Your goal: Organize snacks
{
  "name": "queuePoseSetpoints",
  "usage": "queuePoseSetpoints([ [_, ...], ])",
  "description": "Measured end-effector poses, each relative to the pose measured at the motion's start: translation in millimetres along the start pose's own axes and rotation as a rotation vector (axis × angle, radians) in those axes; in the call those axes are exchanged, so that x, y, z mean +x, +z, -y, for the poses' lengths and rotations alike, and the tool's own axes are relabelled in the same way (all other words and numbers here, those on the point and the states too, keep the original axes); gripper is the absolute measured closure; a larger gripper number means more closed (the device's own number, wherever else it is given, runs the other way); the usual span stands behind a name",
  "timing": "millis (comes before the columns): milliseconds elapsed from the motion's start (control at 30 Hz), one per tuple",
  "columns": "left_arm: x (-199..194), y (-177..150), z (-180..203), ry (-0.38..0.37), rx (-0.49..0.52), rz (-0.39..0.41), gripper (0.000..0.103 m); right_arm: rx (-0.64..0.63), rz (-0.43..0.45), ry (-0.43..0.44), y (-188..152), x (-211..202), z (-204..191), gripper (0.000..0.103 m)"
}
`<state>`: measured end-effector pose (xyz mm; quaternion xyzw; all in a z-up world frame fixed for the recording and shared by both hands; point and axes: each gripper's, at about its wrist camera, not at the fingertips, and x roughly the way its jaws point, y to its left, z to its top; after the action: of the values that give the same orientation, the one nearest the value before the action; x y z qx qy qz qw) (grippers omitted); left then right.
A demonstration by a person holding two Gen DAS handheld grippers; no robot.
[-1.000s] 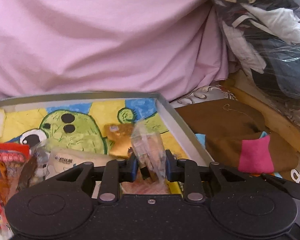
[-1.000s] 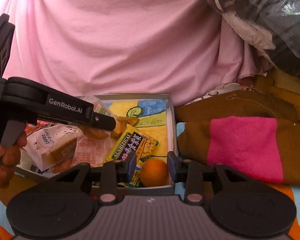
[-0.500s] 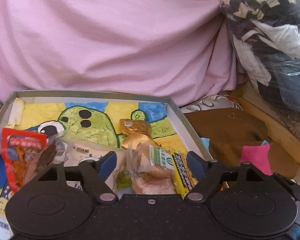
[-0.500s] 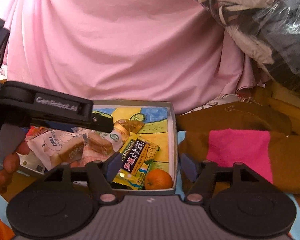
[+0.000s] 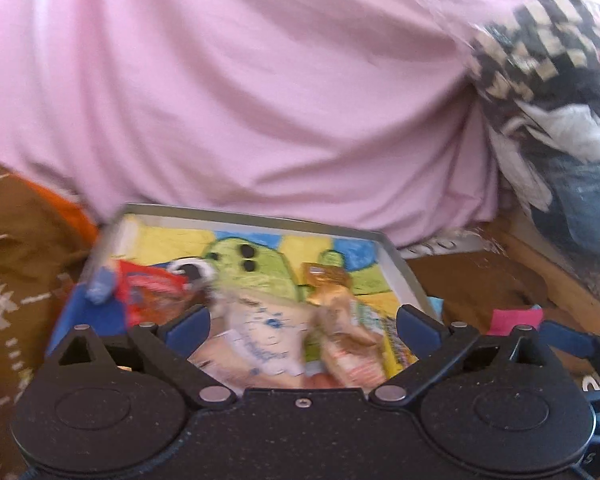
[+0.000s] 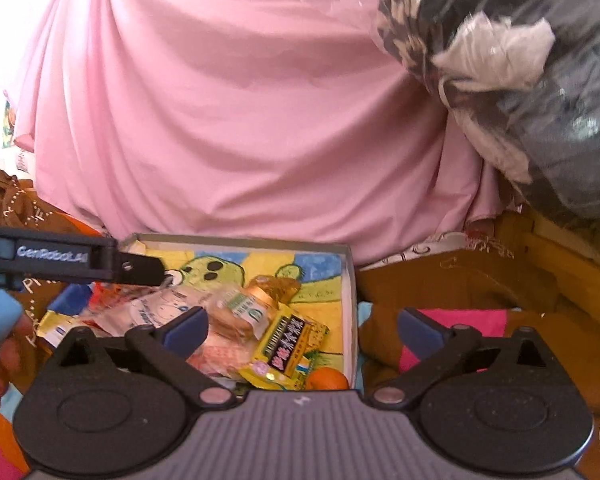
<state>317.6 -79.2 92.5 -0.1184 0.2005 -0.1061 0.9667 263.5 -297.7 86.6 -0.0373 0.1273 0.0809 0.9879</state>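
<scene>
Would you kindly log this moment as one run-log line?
left gripper: open, empty | right gripper: open, empty | snacks: in box | orange: box's near right corner

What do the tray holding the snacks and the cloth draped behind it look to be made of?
The tray looks like thin grey cardboard or sheet metal, I cannot tell which: matte, straight thin walls, sharp corners, with a crayon-like cartoon print on its floor. The pink cloth looks like soft woven cotton or a blend: matte, falling in loose folds with no sheen.
</scene>
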Motion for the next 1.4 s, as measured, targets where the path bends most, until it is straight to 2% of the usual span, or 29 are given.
queuePoseSetpoints([
  [133, -27.1, 1.4, -11.2, 0.053, -0.066, 0.010, 0.002, -0.013, 0.013, -0.004, 7.4, -12.5, -10.5, 0.000],
  [633, -92.9, -0.1, -24.0, 0.146, -0.066, 0.058, 0.001, -0.029, 0.069, -0.003, 23.0, -60.7, -44.7, 0.000],
  [1033, -125.9, -9.5, -17.9, 0.182, -0.012, 0.097, 0.001, -0.011, 0.094, -0.004, 18.8, -88.3, -51.6, 0.000],
  [1400, -142.6, -25.2, -14.9, 0.226, 0.024, 0.071, 0.001, 0.018, 0.097, -0.032, 11.0, -106.9, -54.8, 0.000],
])
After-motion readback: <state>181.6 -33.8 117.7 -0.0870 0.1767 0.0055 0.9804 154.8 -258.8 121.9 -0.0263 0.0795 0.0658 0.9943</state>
